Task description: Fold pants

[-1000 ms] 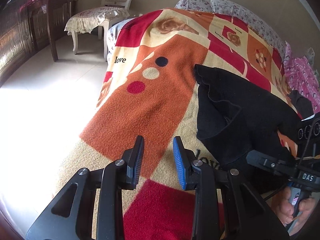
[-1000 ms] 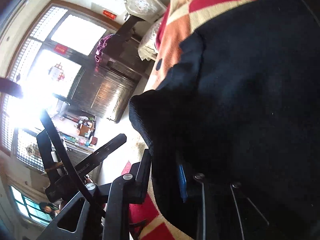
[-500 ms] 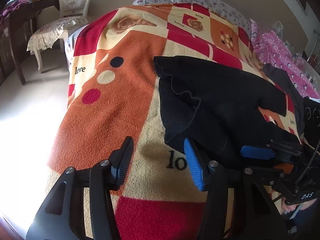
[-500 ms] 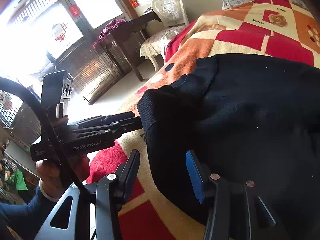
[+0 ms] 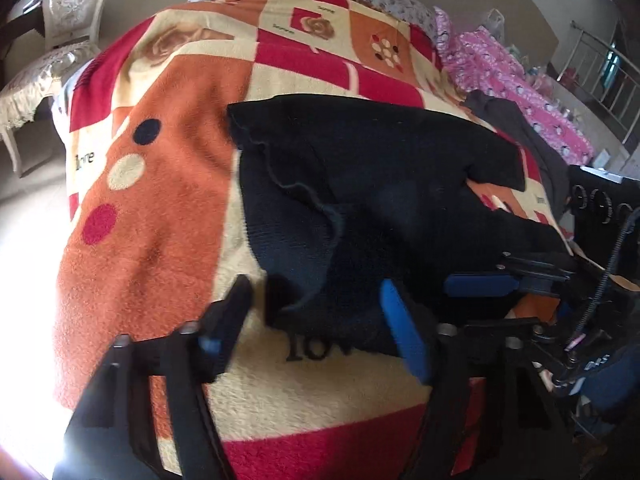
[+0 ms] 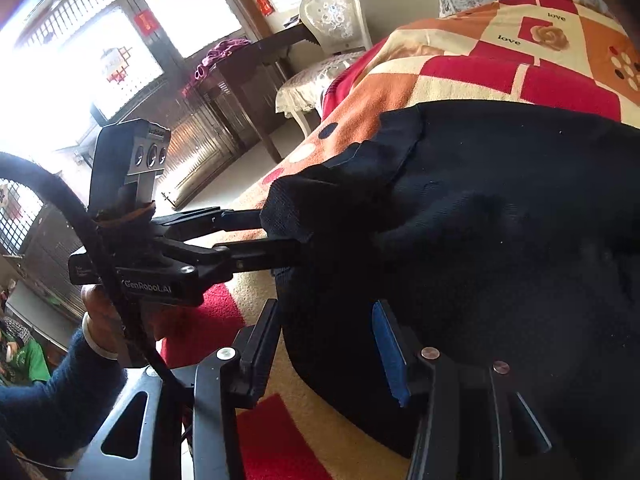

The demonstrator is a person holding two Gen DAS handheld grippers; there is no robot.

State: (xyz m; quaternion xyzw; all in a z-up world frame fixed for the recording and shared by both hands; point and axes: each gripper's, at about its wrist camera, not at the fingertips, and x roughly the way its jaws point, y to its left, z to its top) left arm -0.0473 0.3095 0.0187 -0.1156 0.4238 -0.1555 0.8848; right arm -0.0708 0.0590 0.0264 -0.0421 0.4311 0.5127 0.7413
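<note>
Black pants (image 5: 360,200) at bed's (image 5: 160,220) near edge: left hand-held gripper (image 5: 316,320) had spread wider around the hem; right hand-held gripper (image 6: 324,344) released, spread; regrasp likely next.

Left gripper (image 5: 316,320) has swung right off the bare blanket (image 5: 168,216) and now straddles the near corner of the black pants (image 5: 360,184), jaws spread wider than a second ago. Right gripper (image 6: 326,344) has let go of the fabric; its jaws gape over the pants' near edge.
</note>
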